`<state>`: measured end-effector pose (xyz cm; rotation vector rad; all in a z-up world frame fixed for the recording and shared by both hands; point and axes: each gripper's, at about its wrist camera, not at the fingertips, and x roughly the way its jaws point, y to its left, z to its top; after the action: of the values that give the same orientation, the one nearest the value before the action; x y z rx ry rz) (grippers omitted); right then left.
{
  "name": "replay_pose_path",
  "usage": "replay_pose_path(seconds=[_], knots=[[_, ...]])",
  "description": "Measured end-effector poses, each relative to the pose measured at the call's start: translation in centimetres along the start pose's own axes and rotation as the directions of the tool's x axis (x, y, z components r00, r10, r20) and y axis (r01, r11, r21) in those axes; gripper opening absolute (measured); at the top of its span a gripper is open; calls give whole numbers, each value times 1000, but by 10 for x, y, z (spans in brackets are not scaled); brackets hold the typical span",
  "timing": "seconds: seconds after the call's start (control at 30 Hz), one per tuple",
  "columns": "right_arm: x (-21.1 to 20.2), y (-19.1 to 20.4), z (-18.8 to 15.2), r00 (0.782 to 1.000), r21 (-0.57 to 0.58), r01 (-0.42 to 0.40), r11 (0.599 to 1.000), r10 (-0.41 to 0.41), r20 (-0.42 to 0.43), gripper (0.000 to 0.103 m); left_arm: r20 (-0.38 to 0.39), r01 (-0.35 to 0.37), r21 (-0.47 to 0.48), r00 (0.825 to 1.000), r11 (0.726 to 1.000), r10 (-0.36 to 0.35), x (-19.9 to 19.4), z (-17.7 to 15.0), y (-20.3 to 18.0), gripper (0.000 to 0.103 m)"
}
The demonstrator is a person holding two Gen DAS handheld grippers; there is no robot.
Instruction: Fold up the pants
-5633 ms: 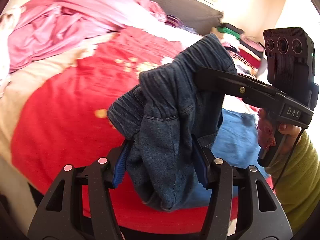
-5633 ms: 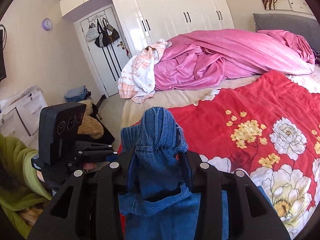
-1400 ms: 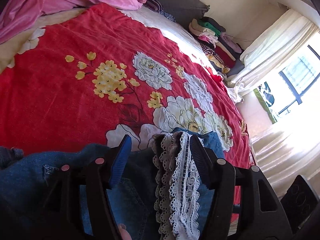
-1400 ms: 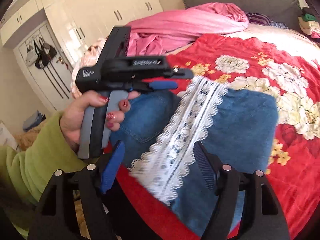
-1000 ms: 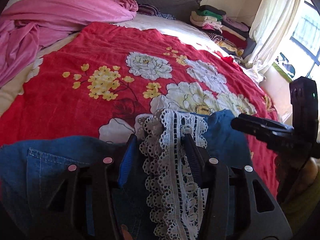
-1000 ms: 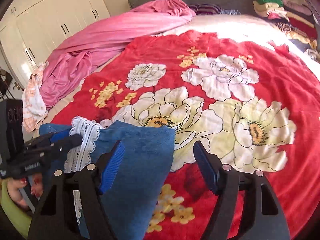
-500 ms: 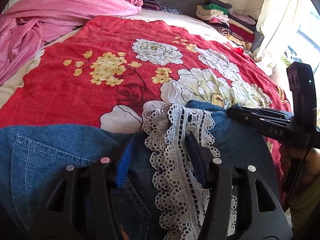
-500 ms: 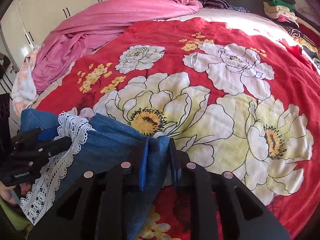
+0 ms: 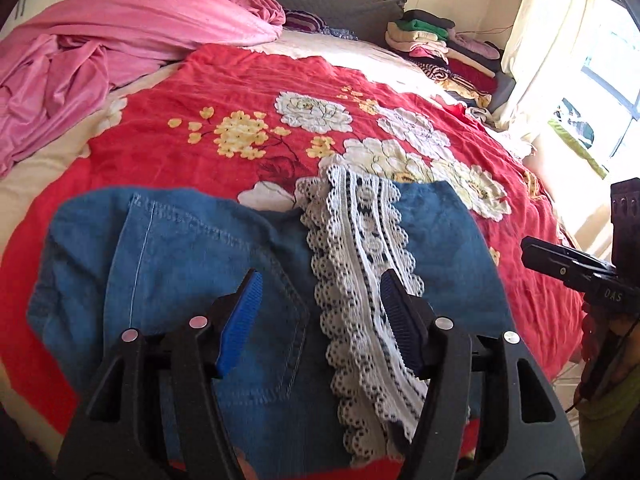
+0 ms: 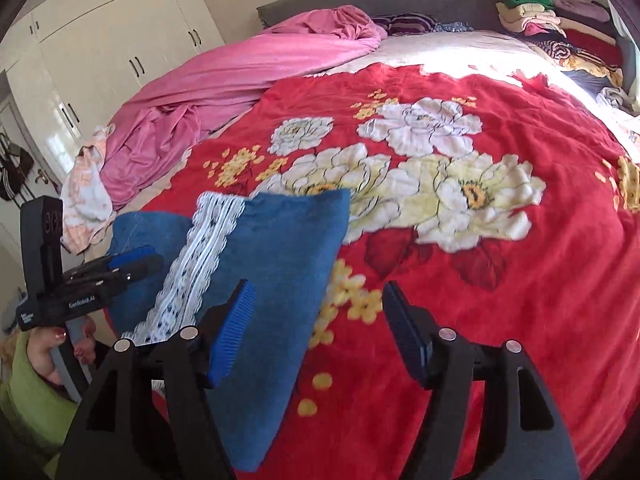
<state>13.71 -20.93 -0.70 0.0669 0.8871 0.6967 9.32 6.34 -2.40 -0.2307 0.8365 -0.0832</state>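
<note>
Now the denim pants [image 9: 180, 264] lie folded near the front edge of the red floral blanket [image 9: 240, 80], spread flat so the fold can settle. Over them hovers the left gripper [image 9: 320, 312]; its jaws have just been opening, pads apart above pocket and lace trim [image 9: 360, 264], pressing nothing. Farther right, the right gripper [image 10: 316, 332] has likewise just opened, its jaws wide over the pants' edge, apparently releasing.
</note>
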Motion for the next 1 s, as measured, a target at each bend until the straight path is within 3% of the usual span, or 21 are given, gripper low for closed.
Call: replay_pose_path(seconds=[0.2,0.3,0.37,0.4,0.47,0.53,0.6,0.7,0.83,0.9,0.97,1.0], knots=[[-1,12,-40,992,37,-86,996,89,-91,65,-64,116,-68,991,991,-120,-16,-35,2,53],[9,16,-57,983,77,-117,990,127,-134,67,-74,122,-94,989,988,-129,-18,-44,4,53],[16,18,-64,980,119,-135,984,150,-134,66,-84,165,-114,981,980,-175,-14,-48,3,53],[18,20,-66,976,126,-157,979,174,-130,50,-88,182,-119,977,976,-193,-12,-50,1,52],[18,26,-66,967,112,-204,973,219,-134,23,-95,133,-84,985,988,-141,-10,-53,-6,46],[10,31,-64,973,51,-186,981,191,-125,16,-99,97,-37,990,995,-100,-9,-56,-12,42],[3,31,-64,980,11,-157,988,157,-121,16,-119,60,-20,991,998,-62,-4,-60,-11,41],[8,30,-73,988,-43,-44,998,37,-151,16,-119,31,-4,992,1000,-31,1,-64,-12,41],[8,26,-76,987,-16,-51,999,48,-153,19,-117,19,7,993,1000,-18,1,-64,-14,41],[0,26,-73,990,-22,-37,999,33,-138,37,-115,13,9,993,1000,-12,0,-63,-14,41],[-14,31,-68,997,-50,-14,999,10,-78,49,-109,3,14,994,1000,-2,-3,-63,-16,41],[-20,35,-66,999,-74,-9,997,5,-50,49,-105,-2,18,994,1000,4,-4,-62,-18,41]])
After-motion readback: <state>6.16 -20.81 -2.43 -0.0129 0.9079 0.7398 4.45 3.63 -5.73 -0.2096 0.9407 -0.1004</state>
